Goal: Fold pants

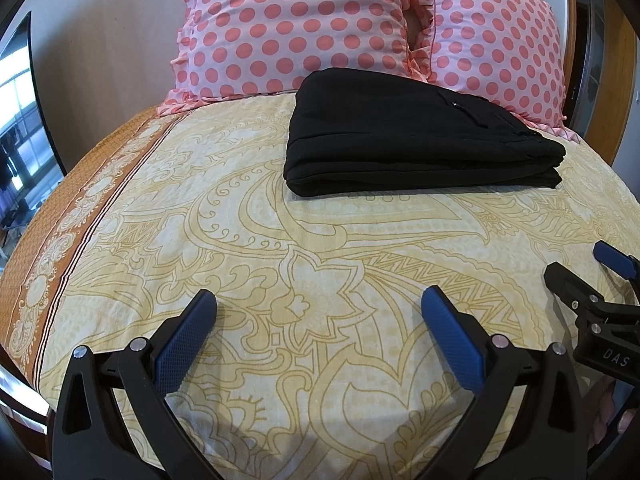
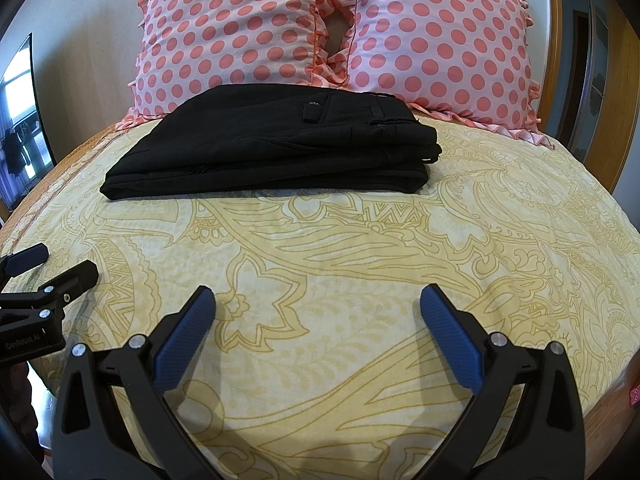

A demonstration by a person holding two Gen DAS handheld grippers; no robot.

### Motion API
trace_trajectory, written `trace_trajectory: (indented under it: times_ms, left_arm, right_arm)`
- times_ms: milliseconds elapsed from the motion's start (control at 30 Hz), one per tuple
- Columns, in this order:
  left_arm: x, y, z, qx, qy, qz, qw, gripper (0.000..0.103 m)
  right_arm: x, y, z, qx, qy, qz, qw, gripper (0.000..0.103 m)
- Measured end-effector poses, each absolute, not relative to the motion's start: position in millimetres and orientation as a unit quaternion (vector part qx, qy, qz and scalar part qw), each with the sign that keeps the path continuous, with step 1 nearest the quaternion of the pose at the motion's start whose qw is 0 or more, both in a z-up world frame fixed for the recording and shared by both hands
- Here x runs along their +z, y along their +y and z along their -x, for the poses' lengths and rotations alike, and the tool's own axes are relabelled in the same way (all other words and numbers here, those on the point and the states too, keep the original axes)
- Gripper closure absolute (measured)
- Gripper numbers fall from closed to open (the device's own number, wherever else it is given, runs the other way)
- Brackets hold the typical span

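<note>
Pants (image 1: 416,136) sit folded in a compact stack on the bed (image 1: 240,240), just in front of the pillows (image 1: 296,24). Left claw (image 1: 319,300) and right claw (image 2: 318,300) both spread wide, empty, well clear. Fold looks finished; at most a tidy-up press remains.

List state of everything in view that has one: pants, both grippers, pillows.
black pants: folded into a compact stack, lying flat on the bedsheet, not held
left gripper: open, empty, above the sheet, apart from the pants
right gripper: open, empty, apart from the pants
polka-dot pillows: two, upright side by side behind the pants
</note>
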State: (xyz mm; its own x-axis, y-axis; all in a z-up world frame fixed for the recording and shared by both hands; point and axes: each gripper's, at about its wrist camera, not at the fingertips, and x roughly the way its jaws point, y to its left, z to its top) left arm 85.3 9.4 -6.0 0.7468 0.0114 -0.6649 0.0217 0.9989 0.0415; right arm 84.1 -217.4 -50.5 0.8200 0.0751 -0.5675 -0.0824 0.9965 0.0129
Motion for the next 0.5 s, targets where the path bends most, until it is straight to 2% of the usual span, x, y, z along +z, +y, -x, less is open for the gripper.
trace_trajectory:
  times_ms: [500]
  left_arm:
    - [-5.9,8.5,-85.6,-0.002,0.356,-0.024,0.934,0.001]
  right_arm:
    - [-50.6,-217.4,-84.1,0.041,0.297,0.006,0.954,0.002]
